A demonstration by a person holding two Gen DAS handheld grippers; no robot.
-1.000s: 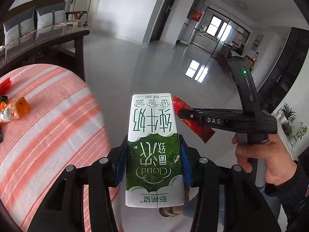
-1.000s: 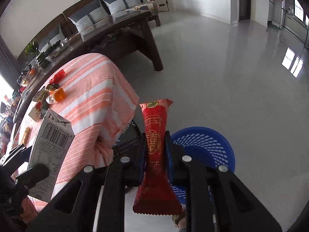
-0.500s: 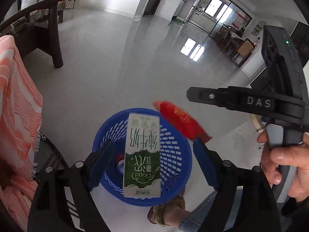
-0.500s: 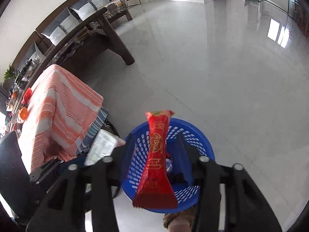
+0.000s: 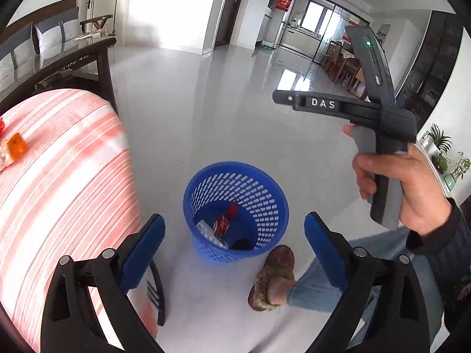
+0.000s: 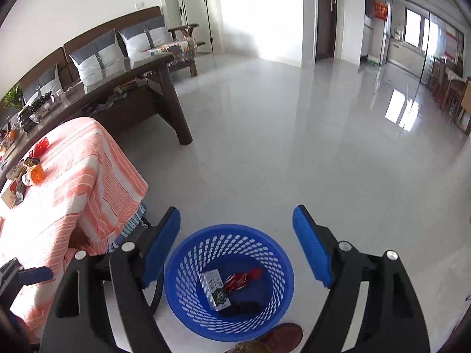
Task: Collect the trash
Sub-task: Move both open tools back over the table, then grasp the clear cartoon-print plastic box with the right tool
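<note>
Right wrist view: right gripper (image 6: 235,253) jaws opening, nothing between them; left gripper (image 5: 234,253) likewise opening, empty. Below both, blue mesh basket (image 6: 188,300) holds milk carton (image 6: 215,289) and red wrapper (image 6: 243,279). Striped tablecloth (image 6: 88,194) edge close left; bare floor (image 6: 294,147) ahead.

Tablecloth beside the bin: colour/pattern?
Orange-and-white stripes on the tablecloth; clearest in the right wrist view.
</note>
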